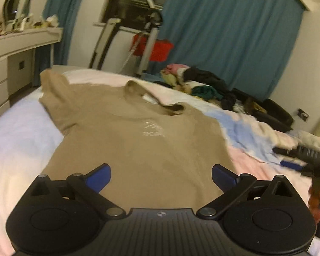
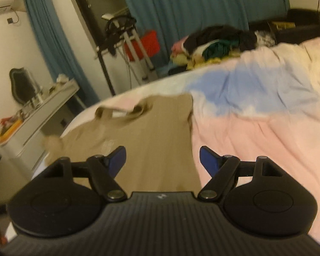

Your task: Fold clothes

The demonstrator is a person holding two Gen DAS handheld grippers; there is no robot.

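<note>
No text can be read anywhere in either view. The tan T-shirt [image 1: 125,140] carries a pale printed mark on its chest [image 1: 152,129], but it is smeared by blur and no letter or number comes out of it; in the right wrist view the same print [image 2: 107,146] is only a faint patch. The body of each hand-held gripper bears a small round emblem at its front edge [image 1: 160,214] [image 2: 160,196], too small to make out. The dark hand-held gripper at the right edge shows fine white marks [image 1: 309,152], illegible.
</note>
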